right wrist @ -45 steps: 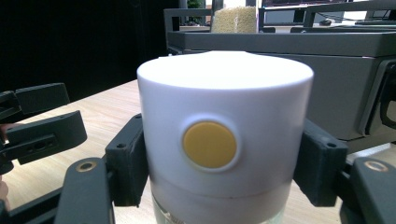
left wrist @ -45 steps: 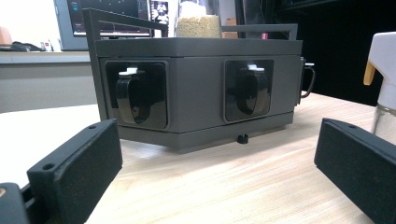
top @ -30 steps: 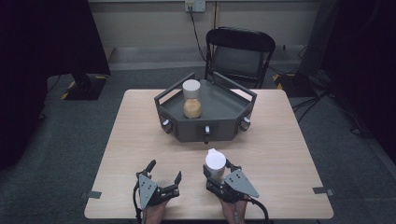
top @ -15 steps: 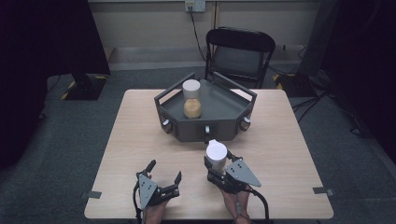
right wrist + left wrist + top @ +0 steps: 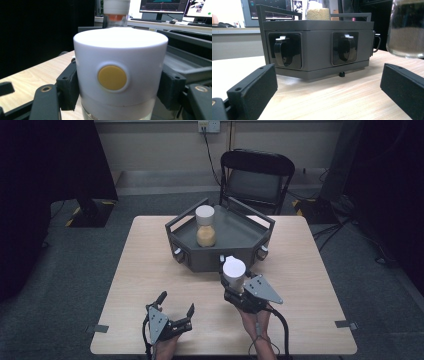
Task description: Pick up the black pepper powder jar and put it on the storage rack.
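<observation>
1. Right gripper view, nearest first: the right gripper has its black jaws pinched on a jar, one pad on each side just under the white cap, where the clear wall begins. The cap is a smooth, matt plastic cylinder with a round yellow button on its face.
2. High view shows this jar held upright above the wooden table, just in front of the grey tray.
3. Handling, as a judgement: the body looks like glass or hard clear plastic, stiff, slippery and breakable, and the grainy filling seen through it in the left gripper view would make it fairly heavy for its size. A hold just below the cap rim seems safest, since the rim can stop it sliding down.
4. Left gripper rests low near the table's near edge, its jaws spread wide with nothing between them.
5. Farther off, the tray is a rigid, six-sided dark grey box with a raised rail and recessed latches on its sides.
6. Farthest, a second jar with a white cap and sandy contents stands inside the tray.
</observation>
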Motion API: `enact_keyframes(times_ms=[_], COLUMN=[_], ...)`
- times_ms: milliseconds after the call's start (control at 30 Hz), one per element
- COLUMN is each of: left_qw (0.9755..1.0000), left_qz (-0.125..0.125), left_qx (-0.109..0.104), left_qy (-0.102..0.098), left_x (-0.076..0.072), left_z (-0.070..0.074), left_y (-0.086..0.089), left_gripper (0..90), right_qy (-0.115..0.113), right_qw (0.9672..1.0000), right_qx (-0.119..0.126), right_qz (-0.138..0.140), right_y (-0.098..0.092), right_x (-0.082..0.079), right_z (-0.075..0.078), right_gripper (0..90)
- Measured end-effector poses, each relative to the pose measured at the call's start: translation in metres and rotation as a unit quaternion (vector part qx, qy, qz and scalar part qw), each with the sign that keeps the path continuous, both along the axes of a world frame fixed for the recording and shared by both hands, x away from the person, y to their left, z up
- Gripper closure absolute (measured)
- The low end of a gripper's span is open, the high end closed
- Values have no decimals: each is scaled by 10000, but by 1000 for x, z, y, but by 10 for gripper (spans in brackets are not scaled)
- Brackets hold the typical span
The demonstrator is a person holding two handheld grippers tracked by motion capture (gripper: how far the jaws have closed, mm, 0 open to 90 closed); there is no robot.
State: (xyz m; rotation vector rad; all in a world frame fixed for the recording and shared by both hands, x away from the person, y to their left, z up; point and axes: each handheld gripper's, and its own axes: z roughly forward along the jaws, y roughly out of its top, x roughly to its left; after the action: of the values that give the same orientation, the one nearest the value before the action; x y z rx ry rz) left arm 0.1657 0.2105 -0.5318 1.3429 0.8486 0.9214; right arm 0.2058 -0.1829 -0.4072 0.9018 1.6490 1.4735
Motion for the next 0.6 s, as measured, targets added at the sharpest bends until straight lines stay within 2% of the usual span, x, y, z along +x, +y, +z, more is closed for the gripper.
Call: enact_keyframes(times_ms=[200,600], left_qw=[10000,10000], left_qz=[-1,4], left_qx=[4,3], left_qy=[3,5], left_x=[0,0], left_z=[0,0], left_y=[0,0], left_gripper=[3,3], right_qy=[-47,-46], right_qw=[10000,10000], right_qx=[-18,38], right_qz=[-18,41], right_y=[-1,2], right_x=[11,35], right_z=[10,22], right_gripper=[301,302])
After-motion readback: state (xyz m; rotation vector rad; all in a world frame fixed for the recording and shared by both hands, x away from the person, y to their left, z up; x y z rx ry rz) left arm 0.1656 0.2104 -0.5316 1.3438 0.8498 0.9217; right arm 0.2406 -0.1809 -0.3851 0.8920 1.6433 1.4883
